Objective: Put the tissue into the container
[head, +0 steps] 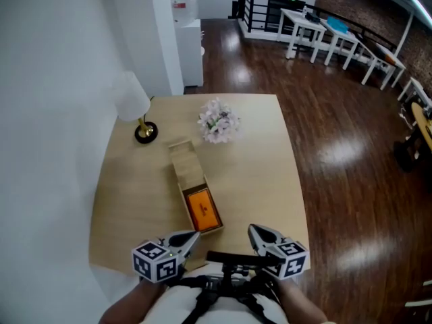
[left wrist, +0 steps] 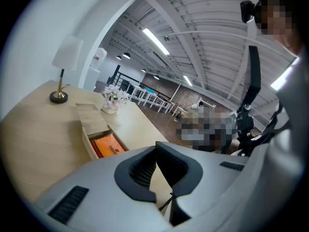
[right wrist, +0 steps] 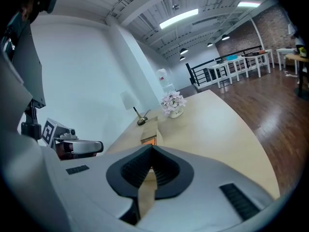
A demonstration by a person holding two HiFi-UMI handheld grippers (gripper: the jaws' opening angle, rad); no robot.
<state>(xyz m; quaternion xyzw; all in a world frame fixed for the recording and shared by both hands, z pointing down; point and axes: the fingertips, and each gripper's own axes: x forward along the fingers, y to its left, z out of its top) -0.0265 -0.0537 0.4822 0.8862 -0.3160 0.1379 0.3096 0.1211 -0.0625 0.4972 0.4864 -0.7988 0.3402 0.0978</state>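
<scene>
Currently | container [head: 210, 229] open at near end (lid [head: 185, 159] partway) | orange tissue [head: 202, 209] inside

I see the wooden container [head: 183, 159] mid-desk [head: 263, 154], lid over its far half, orange tissue pack [head: 202, 208] inside the open near half. Lamp [head: 135, 106] and flowers [head: 217, 121] sit at the far edge. Left hand-held gripper [head: 185, 237] is just beside the container's near end, right hand-held gripper [head: 257, 233] near it.

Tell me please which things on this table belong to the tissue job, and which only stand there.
Belong to the job:
- orange tissue pack, already lying in the box
- wooden box, its lid slid back

Only standing there:
- lamp
- flowers
</scene>
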